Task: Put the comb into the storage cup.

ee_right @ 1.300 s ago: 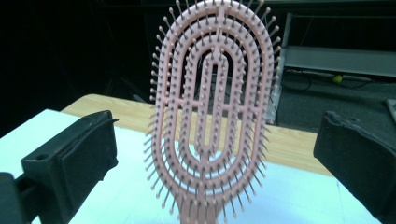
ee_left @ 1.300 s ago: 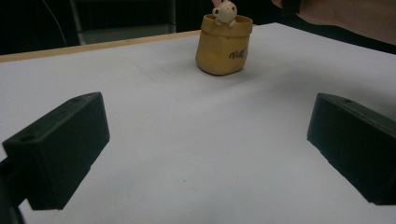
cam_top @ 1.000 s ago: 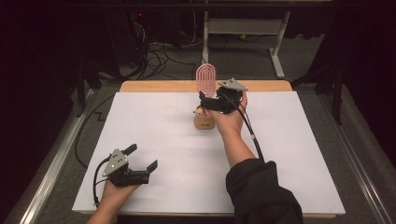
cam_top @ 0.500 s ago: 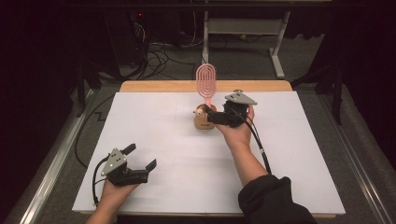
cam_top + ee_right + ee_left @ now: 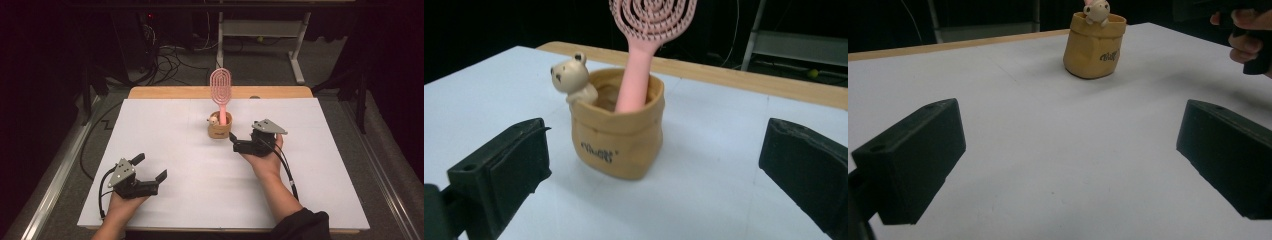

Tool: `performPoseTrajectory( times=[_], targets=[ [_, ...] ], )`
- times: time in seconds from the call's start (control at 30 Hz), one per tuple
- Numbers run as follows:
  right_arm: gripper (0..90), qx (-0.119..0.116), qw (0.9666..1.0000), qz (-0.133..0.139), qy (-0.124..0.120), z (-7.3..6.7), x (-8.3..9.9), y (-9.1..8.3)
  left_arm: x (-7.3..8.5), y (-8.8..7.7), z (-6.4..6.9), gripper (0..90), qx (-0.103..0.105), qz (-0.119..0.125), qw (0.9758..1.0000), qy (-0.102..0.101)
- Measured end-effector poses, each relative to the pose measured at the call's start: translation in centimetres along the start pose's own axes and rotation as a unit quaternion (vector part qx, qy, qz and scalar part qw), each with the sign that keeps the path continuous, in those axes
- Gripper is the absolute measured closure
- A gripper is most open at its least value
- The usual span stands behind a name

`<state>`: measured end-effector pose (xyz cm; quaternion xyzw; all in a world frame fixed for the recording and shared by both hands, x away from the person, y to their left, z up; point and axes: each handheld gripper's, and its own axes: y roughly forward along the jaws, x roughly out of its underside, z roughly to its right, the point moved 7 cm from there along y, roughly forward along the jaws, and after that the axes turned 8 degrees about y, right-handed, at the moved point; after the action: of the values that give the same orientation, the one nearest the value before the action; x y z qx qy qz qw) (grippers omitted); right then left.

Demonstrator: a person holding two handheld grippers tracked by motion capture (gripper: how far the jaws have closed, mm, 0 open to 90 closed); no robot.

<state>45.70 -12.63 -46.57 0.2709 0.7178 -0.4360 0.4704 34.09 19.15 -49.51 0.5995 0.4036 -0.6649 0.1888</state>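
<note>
Hairbrush (image 5: 644, 45) upright in holder (image 5: 619, 135), right tongs (image 5: 239, 146) open

Dark room, white-topped table (image 5: 165, 125)

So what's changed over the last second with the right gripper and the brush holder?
The right gripper has let go of the pink oval hairbrush and drawn back toward the person, off to the right of the tan sack-shaped holder with a small bear figure; its jaws stand open. The hairbrush stays upright in the holder. The left gripper, open, stayed put near the front edge of the white table.
</note>
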Motion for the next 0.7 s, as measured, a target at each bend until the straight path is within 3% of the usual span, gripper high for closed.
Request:
performPoseTrajectory(
  times=[0.7],
  targets=[
    [0.3,-0.018,0.9997,0.005,-0.013,1.2,3.7,-7.3,-0.1,-0.4,-0.7,0.0,-0.007,0.004,0.9999,-0.006]
  ],
)
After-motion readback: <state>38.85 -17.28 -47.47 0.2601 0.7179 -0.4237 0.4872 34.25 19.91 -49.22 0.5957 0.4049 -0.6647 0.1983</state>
